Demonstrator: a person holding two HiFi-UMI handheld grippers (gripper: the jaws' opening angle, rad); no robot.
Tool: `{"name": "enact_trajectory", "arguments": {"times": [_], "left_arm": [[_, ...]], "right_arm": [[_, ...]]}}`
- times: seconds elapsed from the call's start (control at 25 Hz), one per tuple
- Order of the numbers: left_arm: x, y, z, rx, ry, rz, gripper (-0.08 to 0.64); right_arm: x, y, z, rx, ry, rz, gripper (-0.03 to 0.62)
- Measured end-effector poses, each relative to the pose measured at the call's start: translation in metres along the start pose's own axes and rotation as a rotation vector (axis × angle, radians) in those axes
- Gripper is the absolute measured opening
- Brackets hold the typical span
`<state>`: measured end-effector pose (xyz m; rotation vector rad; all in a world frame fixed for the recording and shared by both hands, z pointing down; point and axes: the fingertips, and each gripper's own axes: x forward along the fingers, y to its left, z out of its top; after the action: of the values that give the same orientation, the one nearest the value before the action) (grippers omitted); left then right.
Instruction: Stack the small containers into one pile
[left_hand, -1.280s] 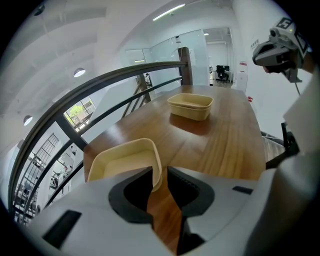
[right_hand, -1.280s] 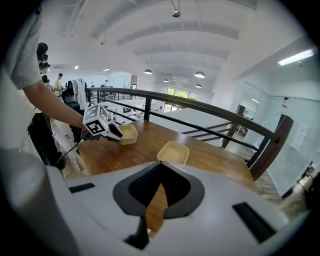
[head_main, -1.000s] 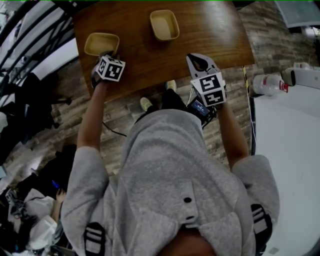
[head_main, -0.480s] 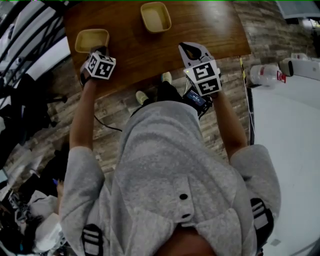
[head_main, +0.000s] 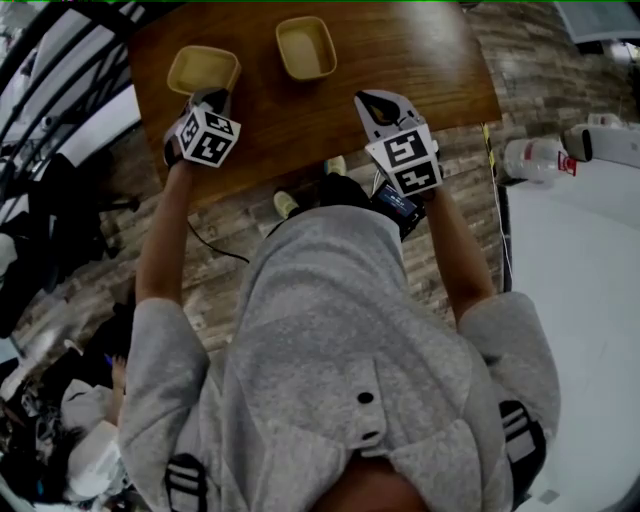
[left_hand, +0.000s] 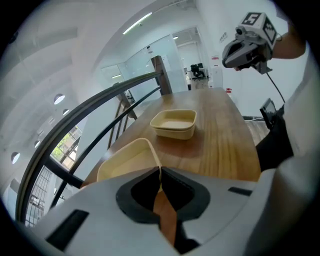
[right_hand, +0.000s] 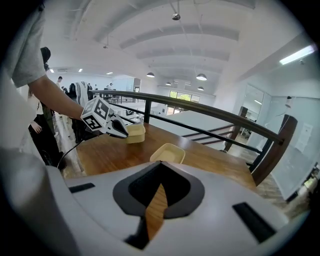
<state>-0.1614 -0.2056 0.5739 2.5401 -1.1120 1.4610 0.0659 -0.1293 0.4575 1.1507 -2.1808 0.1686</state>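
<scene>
Your left gripper (head_main: 213, 98) jaws just closed, pinching the near container (head_main: 203, 68) rim; right gripper (head_main: 373, 101) jaws clenched, empty.

We record the left forearm (head_main: 165, 225) and the right forearm (head_main: 455, 250) both extended forward. The left gripper (head_main: 214, 97), at far left, tilts downward. Its jaws have just been closing and now pinch the thin rim of a container (left_hand: 125, 161). The right gripper (head_main: 376, 101), to the right, also tilts downward, with its jaws together and nothing between them. The two grippers are well apart.
</scene>
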Motion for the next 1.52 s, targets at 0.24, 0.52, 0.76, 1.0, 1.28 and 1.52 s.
{"name": "enact_trajectory", "arguments": {"times": [0.24, 0.52, 0.76, 1.0, 1.28, 1.52], "left_arm": [[0.009, -0.019, 0.062, 0.185, -0.088, -0.091, 0.026], [0.021, -0.042, 0.118, 0.352, -0.184, -0.199, 0.026], [0.026, -0.075, 0.138, 0.545, -0.232, -0.334, 0.026], [0.040, -0.091, 0.135, 0.673, -0.200, -0.405, 0.026], [0.057, -0.089, 0.133, 0.673, -0.166, -0.445, 0.026], [0.060, -0.090, 0.136, 0.664, -0.133, -0.484, 0.026]], "right_arm": [[0.002, -0.037, -0.005, 0.037, -0.011, -0.013, 0.015], [-0.002, -0.079, -0.011, 0.053, -0.018, -0.030, 0.015], [-0.007, -0.101, -0.027, 0.076, -0.008, -0.028, 0.015], [-0.006, -0.114, -0.036, 0.079, -0.005, -0.012, 0.015], [0.000, -0.123, -0.038, 0.071, 0.000, 0.010, 0.015], [0.002, -0.136, -0.041, 0.063, -0.003, 0.030, 0.015]]}}
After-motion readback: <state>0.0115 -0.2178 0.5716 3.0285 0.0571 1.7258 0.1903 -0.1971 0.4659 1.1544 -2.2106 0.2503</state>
